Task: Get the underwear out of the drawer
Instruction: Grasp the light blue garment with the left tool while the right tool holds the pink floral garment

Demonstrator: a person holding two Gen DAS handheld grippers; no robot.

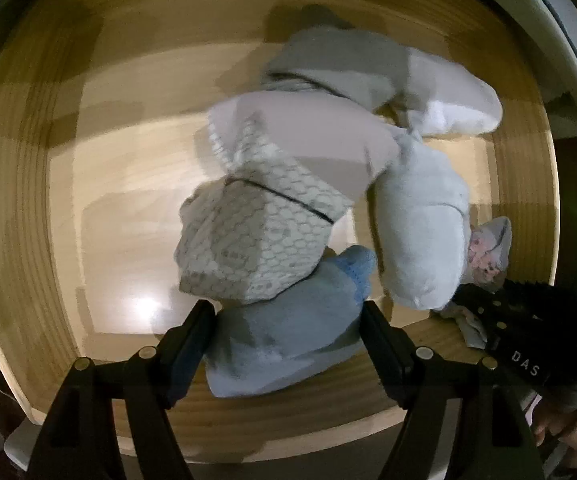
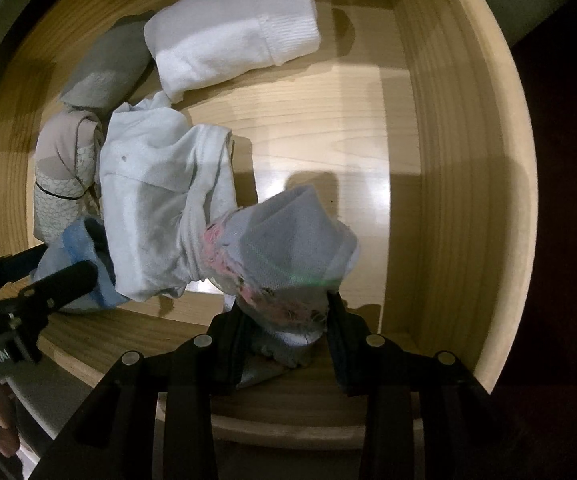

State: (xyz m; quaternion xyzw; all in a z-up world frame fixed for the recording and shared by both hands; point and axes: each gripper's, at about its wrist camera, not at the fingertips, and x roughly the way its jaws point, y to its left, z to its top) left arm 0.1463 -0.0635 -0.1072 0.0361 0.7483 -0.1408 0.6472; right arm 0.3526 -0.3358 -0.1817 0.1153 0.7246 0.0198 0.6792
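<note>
Over the open drawer: two hand-held grippers point steeply down into a pale wooden drawer (image 1: 68, 208) where rolled and folded underwear lies in a loose cluster.

Left gripper: the left gripper (image 1: 288, 320) has its jaws spread wide, one finger on each side of a light blue folded piece (image 1: 284, 340) by the drawer's near wall — the pads are not seen pressing on it.

Right gripper: the right gripper (image 2: 288, 320) is clamped on a grey mesh piece with pink trim (image 2: 292, 248), bunched between its fingers close to the drawer's near wall.

Beside the blue piece: a honeycomb-patterned bundle (image 1: 256, 236) with a dark band rests against its far edge, partly overlapping it.

Middle of the drawer: a pale white-blue rolled piece (image 2: 160, 200) lies between the honeycomb bundle and the grey mesh piece, touching both.

Far end of the drawer: a white folded piece with a ribbed band (image 2: 232, 36) sits toward the back wall, with a grey roll (image 2: 104, 68) just beside it — well apart from both grippers.

Drawer floor: bare wood on the right wrist camera's right side, with a bright glare spot.

Edge of view: a person's fingers (image 2: 2, 420) show at the lower left of the right wrist camera's picture.
</note>
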